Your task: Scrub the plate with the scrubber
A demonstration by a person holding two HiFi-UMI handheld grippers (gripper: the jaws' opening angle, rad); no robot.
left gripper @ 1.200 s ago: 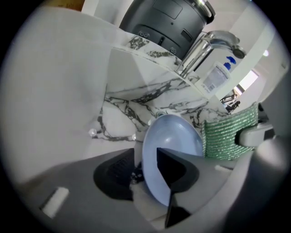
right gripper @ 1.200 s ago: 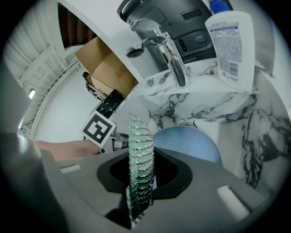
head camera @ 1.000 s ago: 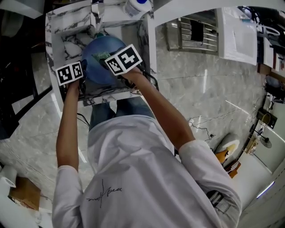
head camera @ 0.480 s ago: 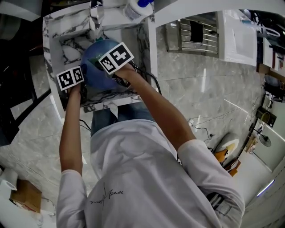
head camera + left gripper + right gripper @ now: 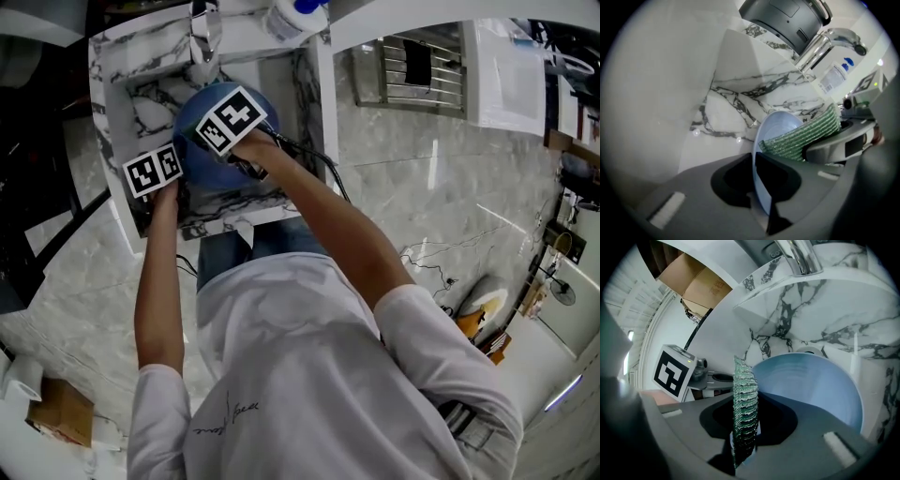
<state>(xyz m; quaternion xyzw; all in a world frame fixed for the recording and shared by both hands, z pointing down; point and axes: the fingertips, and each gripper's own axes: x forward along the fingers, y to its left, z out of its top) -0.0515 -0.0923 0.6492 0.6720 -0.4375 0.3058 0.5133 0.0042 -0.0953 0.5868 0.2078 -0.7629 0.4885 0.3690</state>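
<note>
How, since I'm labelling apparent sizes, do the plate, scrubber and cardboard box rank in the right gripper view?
1. plate: clearly largest.
2 and 3. cardboard box and scrubber: about alike in area. The scrubber is edge-on and close to the camera and the box is far off, so I won't rank them.

Head view: set high above the plate (image 5: pixel 208 169), facing steeply down over the person (image 5: pixel 281 375). The plate lies far off at upper left, in the sink (image 5: pixel 141 103).

Left gripper view: hard against the plate (image 5: pixel 780 126), seeing it edge-on, facing the tap (image 5: pixel 825 42) behind it.

Right gripper view: equally close, looking across the plate (image 5: pixel 811 380) toward the tap (image 5: pixel 797 256).

All three share plate and tap (image 5: pixel 202 42). Both gripper views also share the scrubber (image 5: pixel 811 133) (image 5: pixel 743 404).
</note>
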